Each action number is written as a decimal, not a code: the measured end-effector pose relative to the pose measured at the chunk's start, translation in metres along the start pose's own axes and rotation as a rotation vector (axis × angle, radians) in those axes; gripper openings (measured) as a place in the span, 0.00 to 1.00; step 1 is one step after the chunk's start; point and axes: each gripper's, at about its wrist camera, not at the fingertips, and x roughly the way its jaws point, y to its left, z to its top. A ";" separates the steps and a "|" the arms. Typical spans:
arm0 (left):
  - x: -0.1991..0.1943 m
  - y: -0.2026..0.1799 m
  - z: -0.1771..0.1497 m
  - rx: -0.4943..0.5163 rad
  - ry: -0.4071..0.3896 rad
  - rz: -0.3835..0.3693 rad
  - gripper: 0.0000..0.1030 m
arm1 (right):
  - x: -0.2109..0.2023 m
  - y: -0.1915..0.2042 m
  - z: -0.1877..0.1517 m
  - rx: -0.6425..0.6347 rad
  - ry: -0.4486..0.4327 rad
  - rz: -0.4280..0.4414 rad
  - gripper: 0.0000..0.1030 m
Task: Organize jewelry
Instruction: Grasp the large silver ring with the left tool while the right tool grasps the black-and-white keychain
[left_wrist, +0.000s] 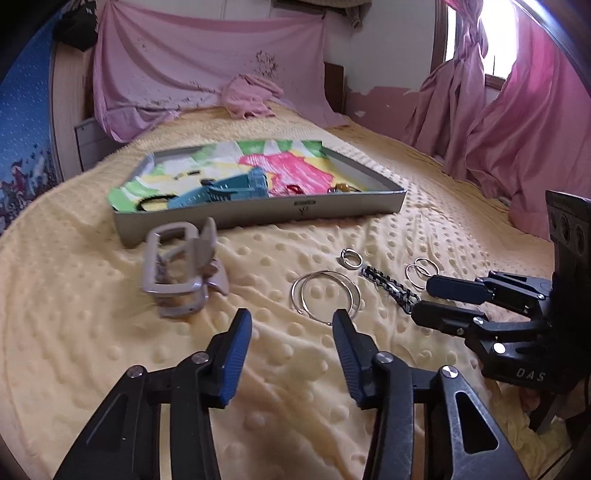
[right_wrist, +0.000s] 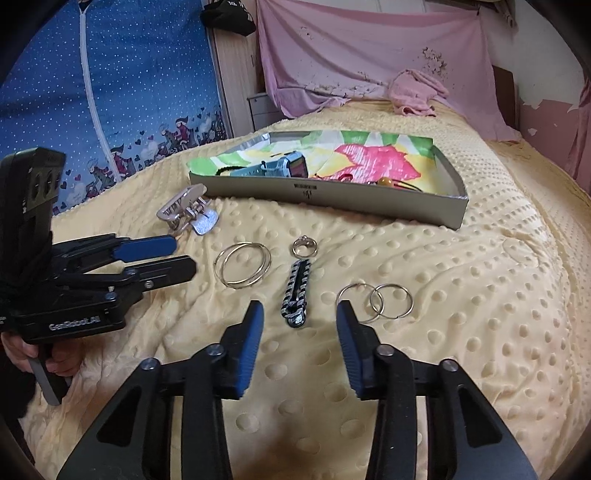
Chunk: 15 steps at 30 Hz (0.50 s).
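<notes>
On the yellow dotted blanket lie a beige claw hair clip (left_wrist: 177, 269) (right_wrist: 186, 212), a pair of large silver hoops (left_wrist: 325, 295) (right_wrist: 242, 267), a small silver ring (left_wrist: 349, 256) (right_wrist: 304, 246), a black-and-silver chain bracelet (left_wrist: 389, 286) (right_wrist: 295, 295) and a pair of small hoops (left_wrist: 419, 271) (right_wrist: 375, 301). A grey tray (left_wrist: 258, 216) (right_wrist: 332, 197) behind them holds a teal watch (left_wrist: 229, 190) (right_wrist: 280, 168), hair ties and beads. My left gripper (left_wrist: 291, 321) (right_wrist: 184, 254) is open and empty just before the large hoops. My right gripper (right_wrist: 299, 314) (left_wrist: 419, 299) is open, with the bracelet's near end between its fingertips.
A pink cloth (left_wrist: 251, 96) lies at the bed's far end before a pink hanging sheet (right_wrist: 369, 51). Pink curtains (left_wrist: 517, 122) hang at the right. A blue patterned cloth (right_wrist: 110, 92) hangs at the left.
</notes>
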 end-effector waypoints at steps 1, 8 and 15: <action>0.004 0.000 0.001 -0.003 0.009 -0.004 0.38 | 0.002 -0.001 0.000 0.006 0.005 0.004 0.33; 0.026 0.003 0.011 -0.046 0.055 -0.032 0.32 | 0.009 -0.001 0.000 0.003 0.015 0.016 0.29; 0.041 0.000 0.017 -0.047 0.096 -0.015 0.25 | 0.023 0.002 0.006 -0.003 0.029 0.020 0.24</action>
